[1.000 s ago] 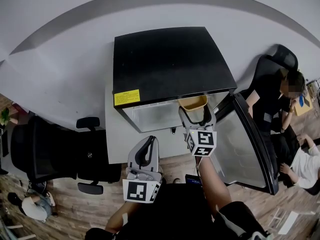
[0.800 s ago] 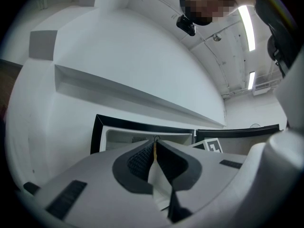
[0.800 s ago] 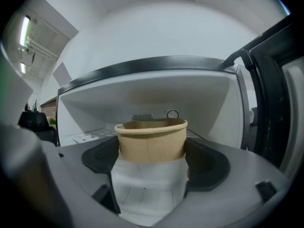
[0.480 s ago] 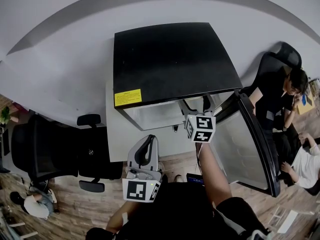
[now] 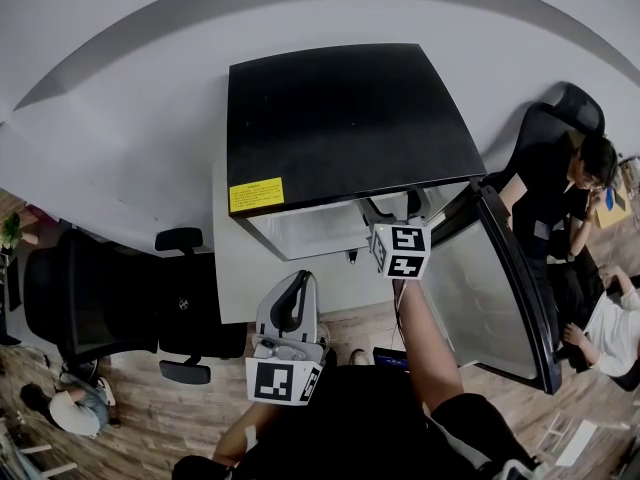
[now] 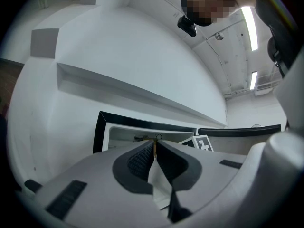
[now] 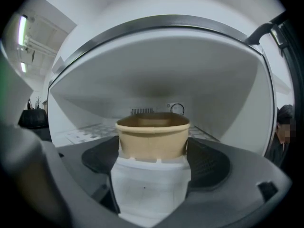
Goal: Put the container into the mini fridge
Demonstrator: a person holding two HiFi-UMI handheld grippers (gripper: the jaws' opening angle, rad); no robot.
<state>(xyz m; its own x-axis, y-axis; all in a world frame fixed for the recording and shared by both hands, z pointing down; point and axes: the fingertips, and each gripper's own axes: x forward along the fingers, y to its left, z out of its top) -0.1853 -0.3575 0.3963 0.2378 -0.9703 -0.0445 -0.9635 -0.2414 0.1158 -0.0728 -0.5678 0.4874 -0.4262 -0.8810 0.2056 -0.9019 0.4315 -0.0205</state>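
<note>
Fridge opening: my right gripper, clamped on the container, takes up the middle. Bare shelf lies free on both sides, and the back wall closes the far end. The open door bounds my right. A chair stands well off to the left.

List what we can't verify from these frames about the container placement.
1. Right gripper view: container base is hidden by the right gripper body; shelf contact unclear.
2. Same view: camera sits too low to see over the rim; contents unclear.
3. Head view: container is hidden under the mini fridge top.
</note>
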